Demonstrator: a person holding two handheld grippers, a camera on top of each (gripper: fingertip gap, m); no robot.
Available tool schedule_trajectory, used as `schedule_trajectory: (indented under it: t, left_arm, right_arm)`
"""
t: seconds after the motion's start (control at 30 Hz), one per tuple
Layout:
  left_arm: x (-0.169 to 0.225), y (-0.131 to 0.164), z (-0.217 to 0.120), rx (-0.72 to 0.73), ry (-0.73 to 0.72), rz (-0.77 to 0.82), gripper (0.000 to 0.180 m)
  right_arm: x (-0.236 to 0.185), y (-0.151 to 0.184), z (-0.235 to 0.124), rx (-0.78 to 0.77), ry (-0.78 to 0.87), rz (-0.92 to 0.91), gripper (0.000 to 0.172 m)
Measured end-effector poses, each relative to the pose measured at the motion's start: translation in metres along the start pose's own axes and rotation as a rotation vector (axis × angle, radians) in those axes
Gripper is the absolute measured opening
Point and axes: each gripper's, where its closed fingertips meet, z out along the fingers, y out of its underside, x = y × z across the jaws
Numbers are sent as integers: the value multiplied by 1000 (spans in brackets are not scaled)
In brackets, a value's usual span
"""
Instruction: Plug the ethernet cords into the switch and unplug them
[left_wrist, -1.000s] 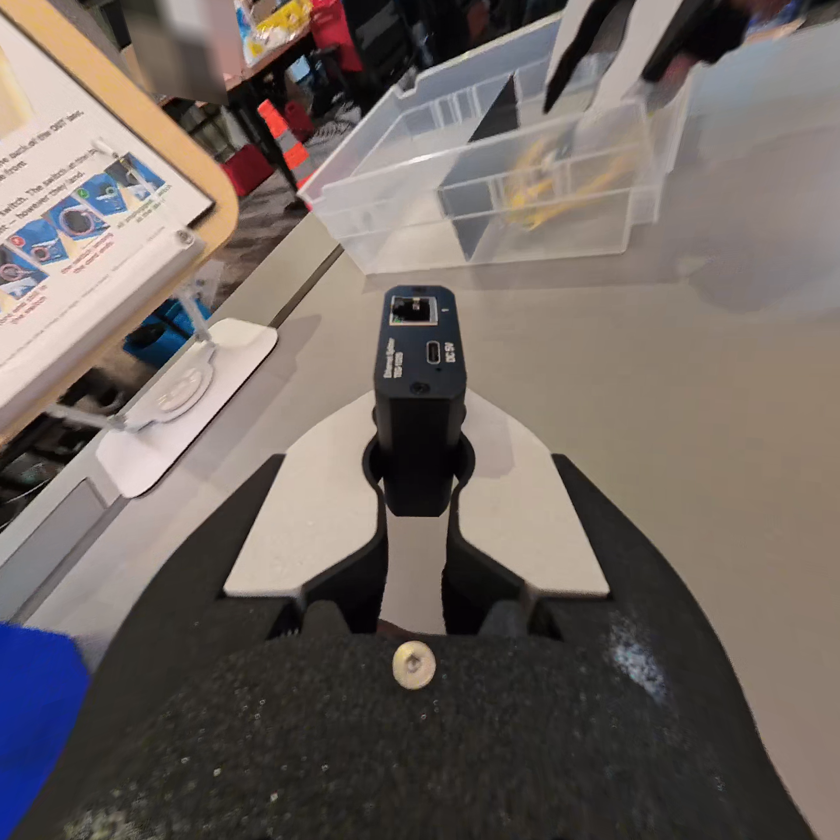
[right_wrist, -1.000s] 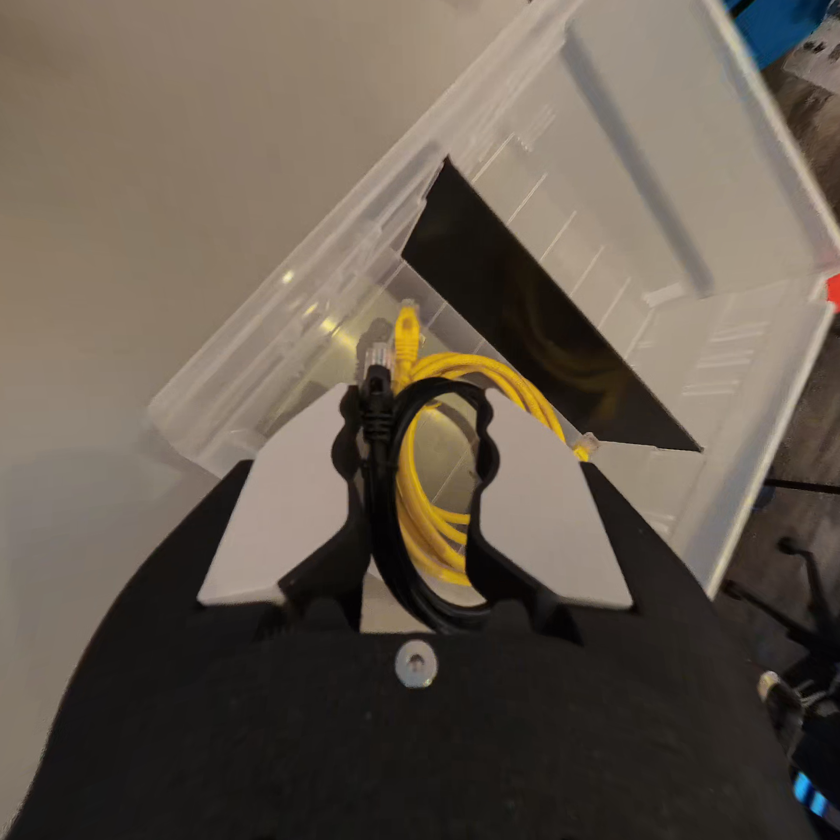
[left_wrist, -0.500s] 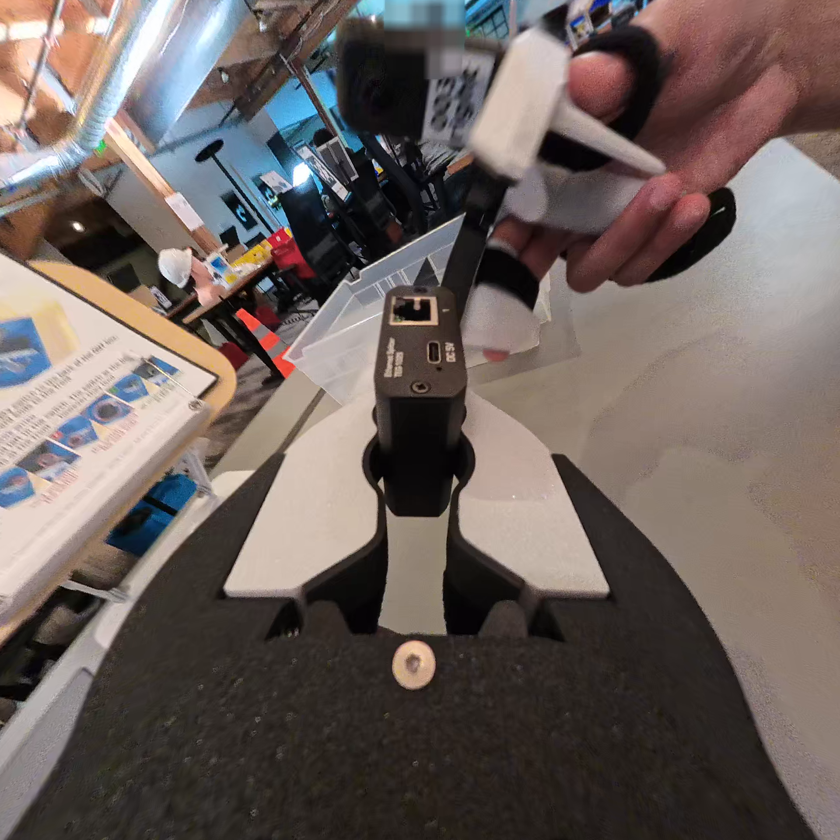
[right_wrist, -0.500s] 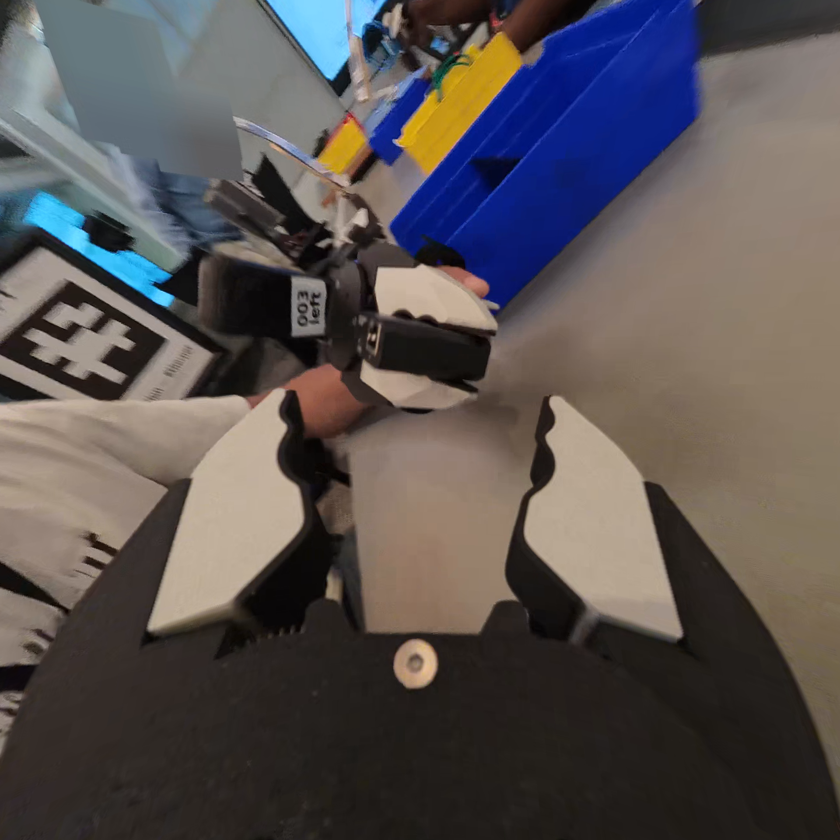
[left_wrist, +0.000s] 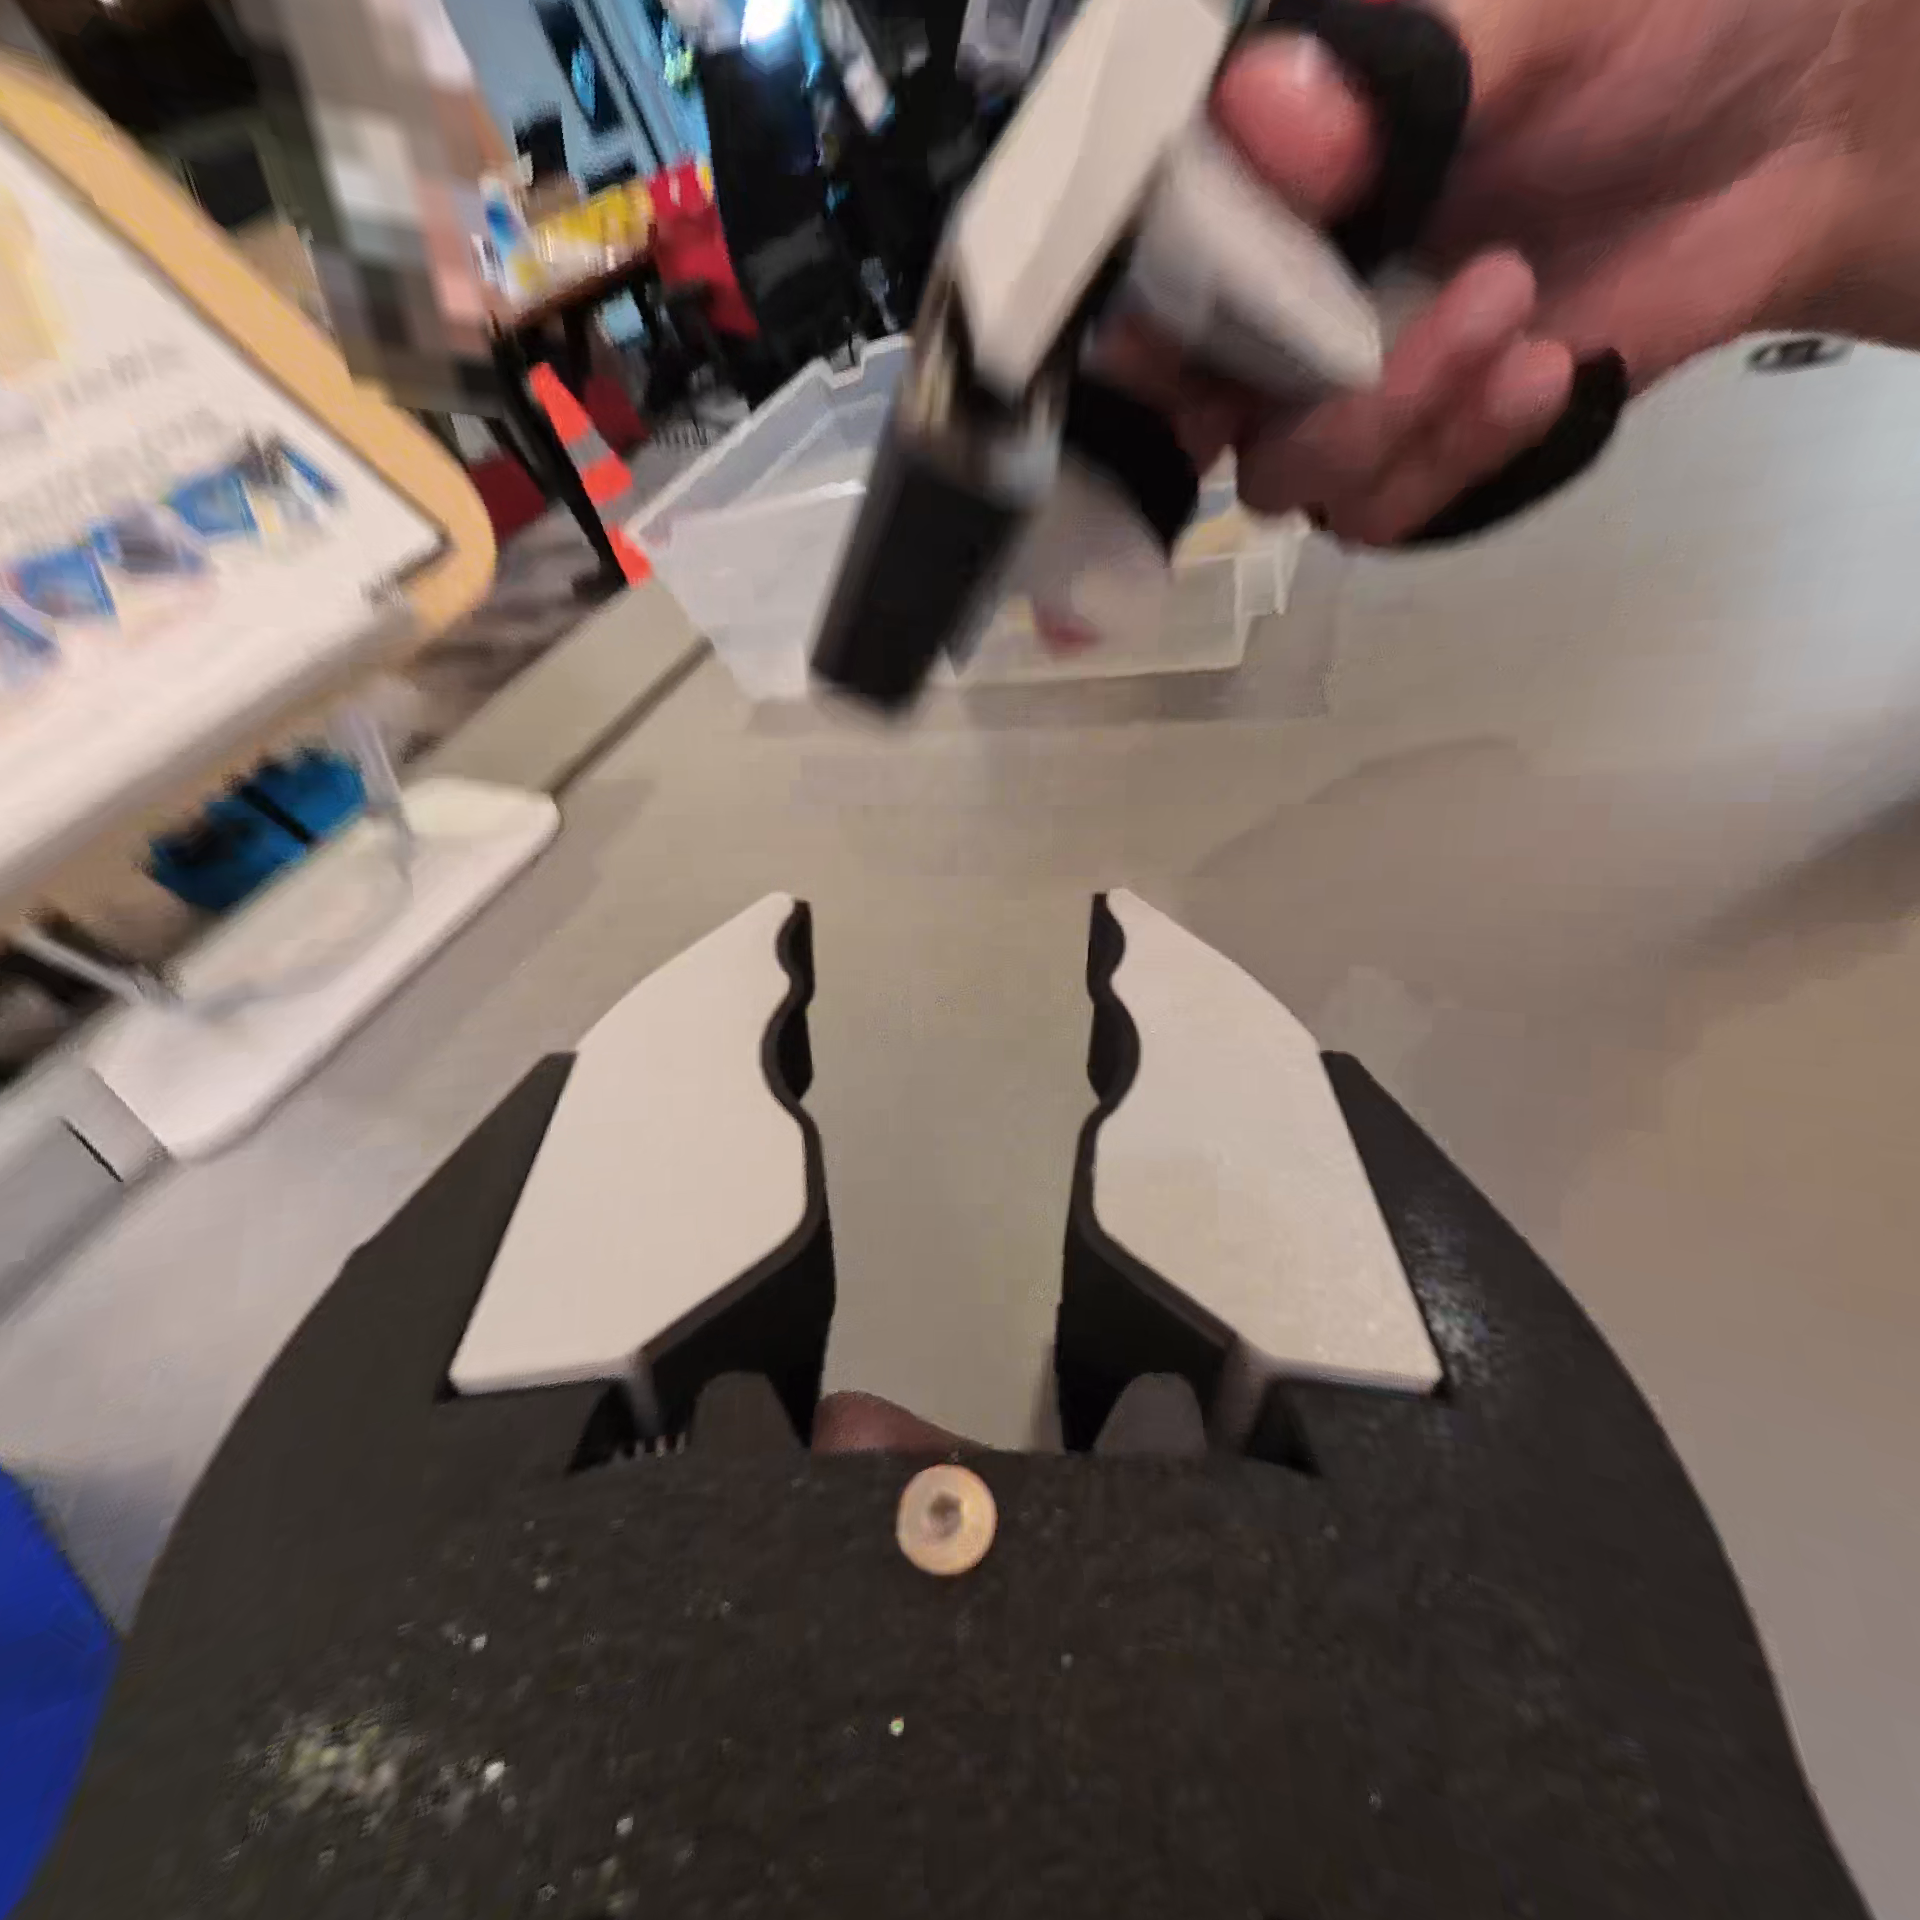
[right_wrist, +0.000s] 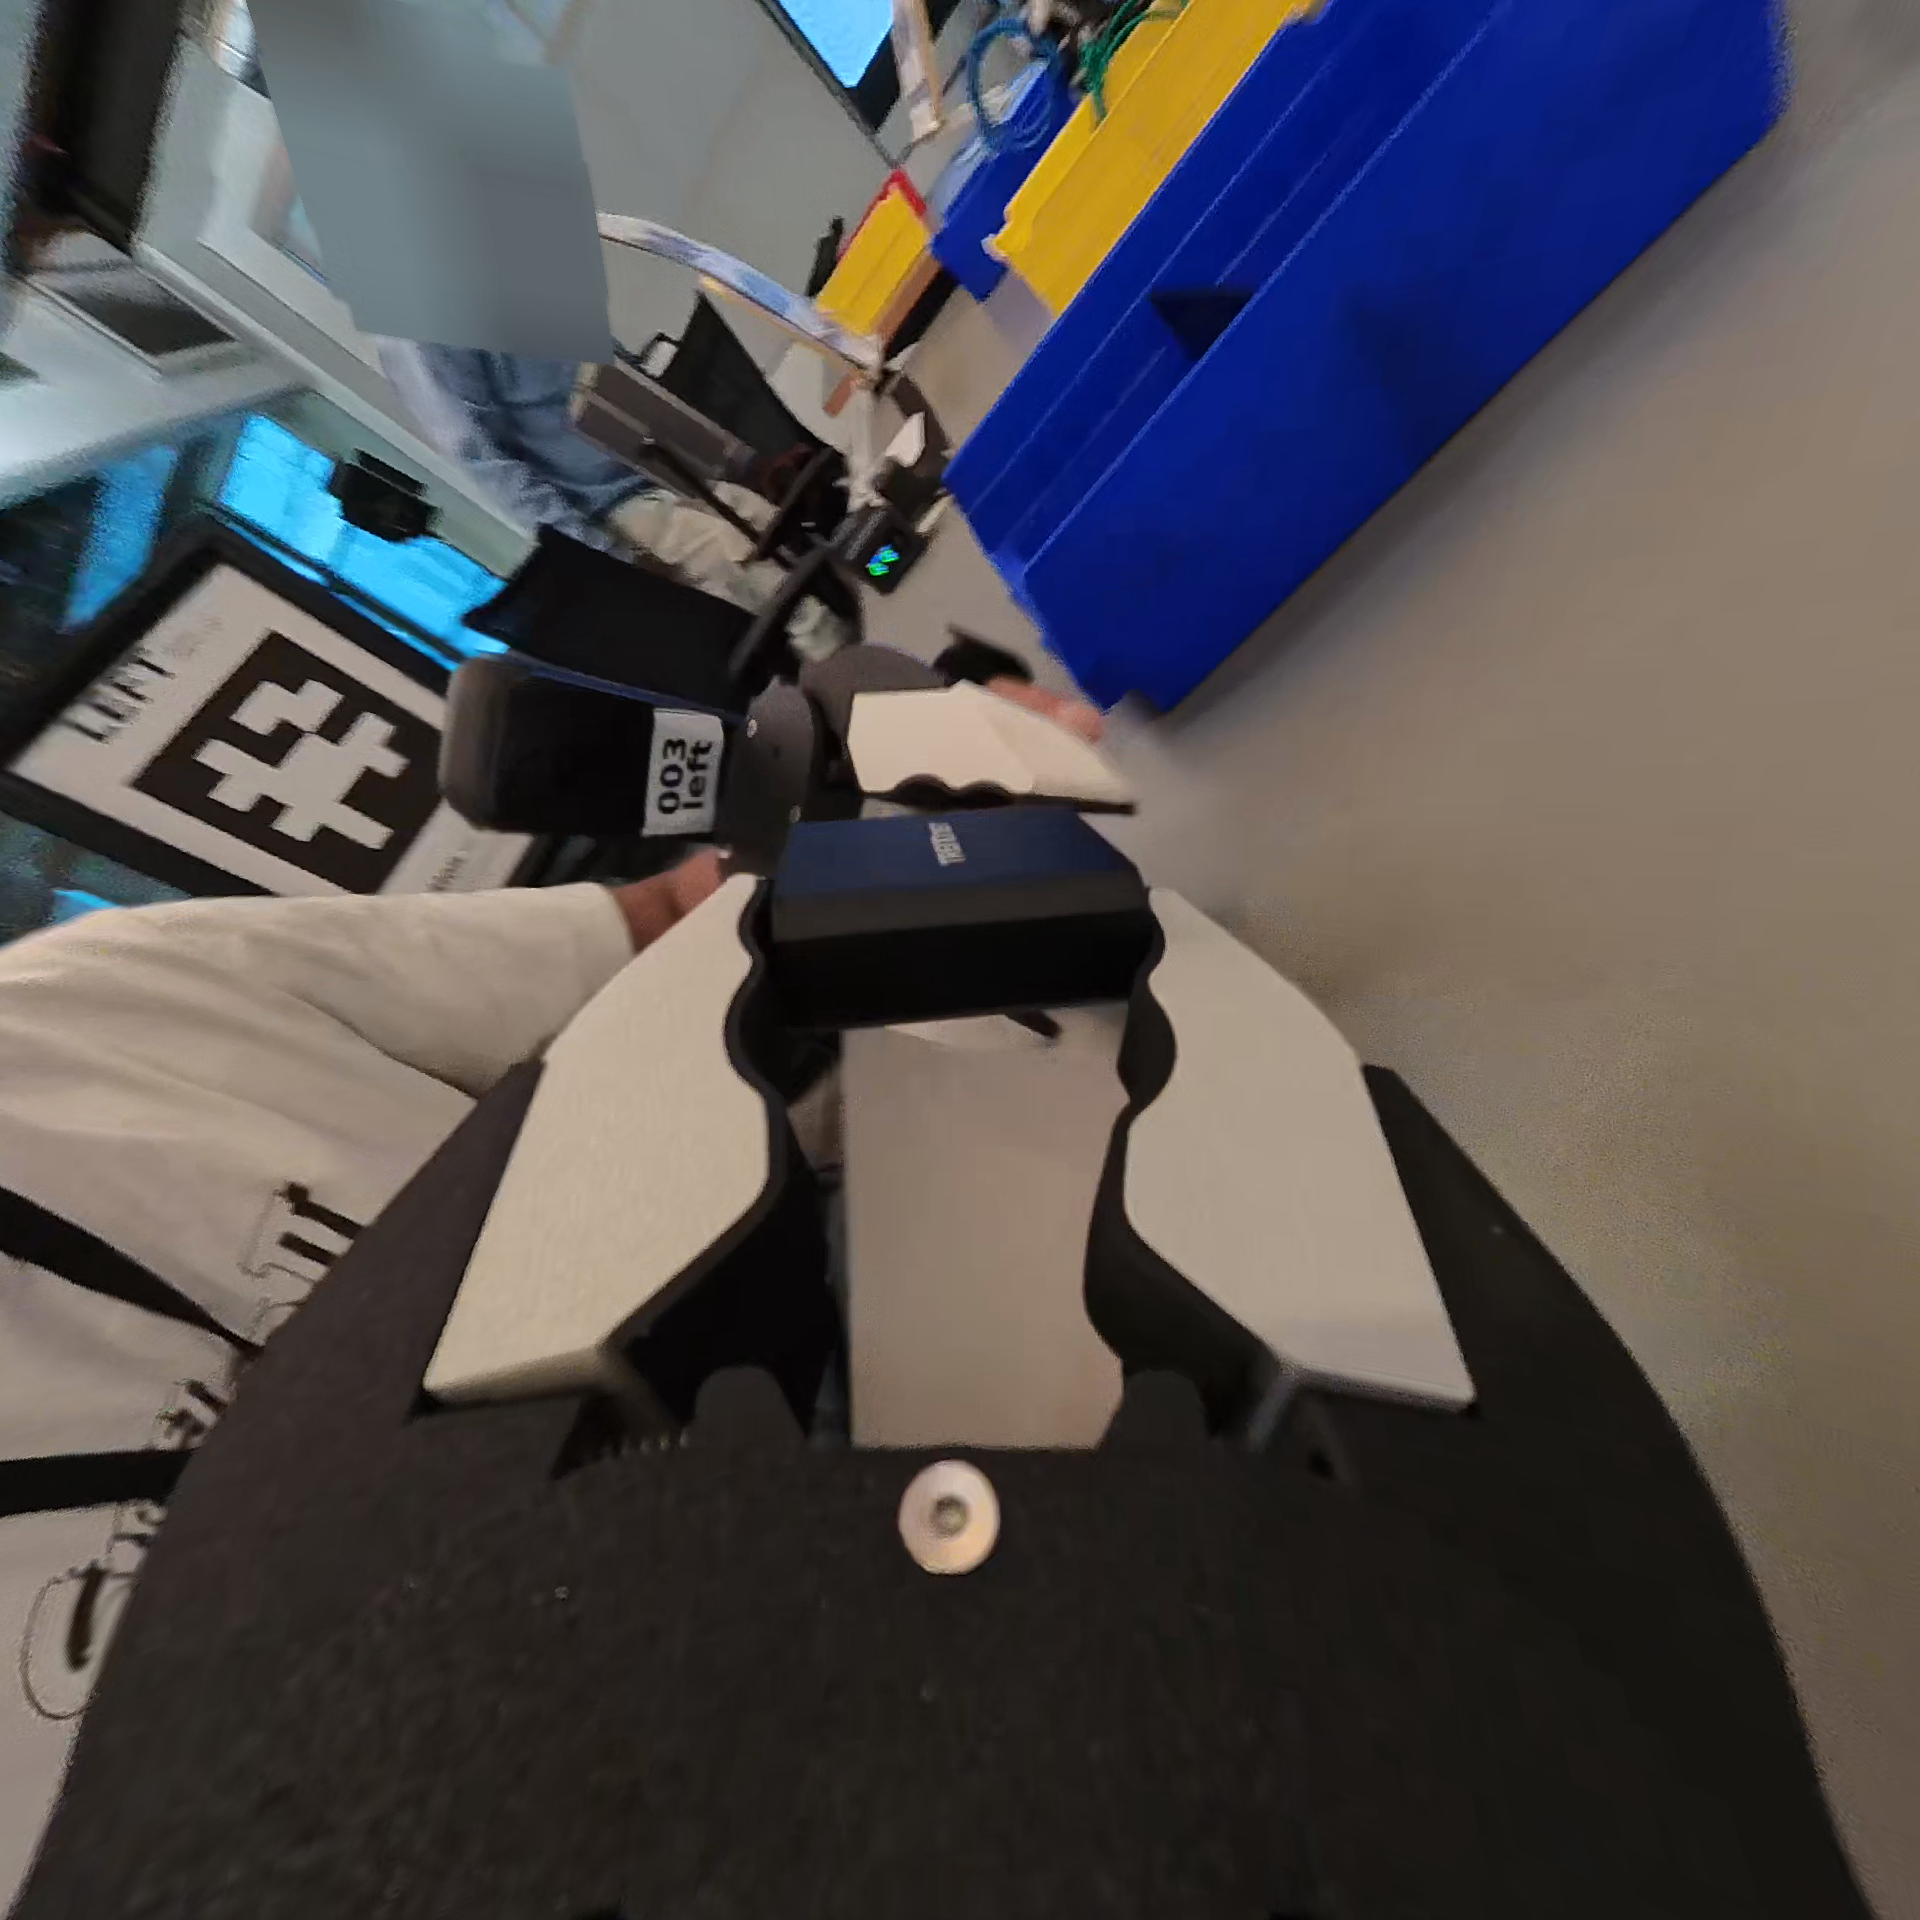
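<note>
Your right gripper (right_wrist: 951, 935) clamps the dark switch (right_wrist: 956, 914) between both pads; your left gripper (left_wrist: 948, 935) hangs open over the table (left_wrist: 1455, 935).

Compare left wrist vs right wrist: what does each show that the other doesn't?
Left wrist only: clear plastic bin, orange cone, instruction board, the left gripper's jaws open with nothing between them.
Right wrist only: blue bins, yellow bins, black-and-white marker board, a white sleeve.
Both: the dark switch clamped in the right gripper, over the grey table.
</note>
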Motion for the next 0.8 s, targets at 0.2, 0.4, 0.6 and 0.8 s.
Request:
schedule_trajectory:
  t: [0.2,0.4,0.6,0.8]
  left_arm:
    - [26,59,-57,-260,65,-595,58]
    - [12,58,-94,-252,-105,-723,61]
    - [19,79,-104,-365,-193,-667,60]
    - [23,95,-103,-429,-255,-606,59]
  right_arm:
    - [53,-108,-162,58,769,-314,61]
    - [230,-101,-260,-307,1223,46,61]
    - [300,-63,-249,-500,1259,252,61]
    - [305,-57,-249,-556,1301,271,62]
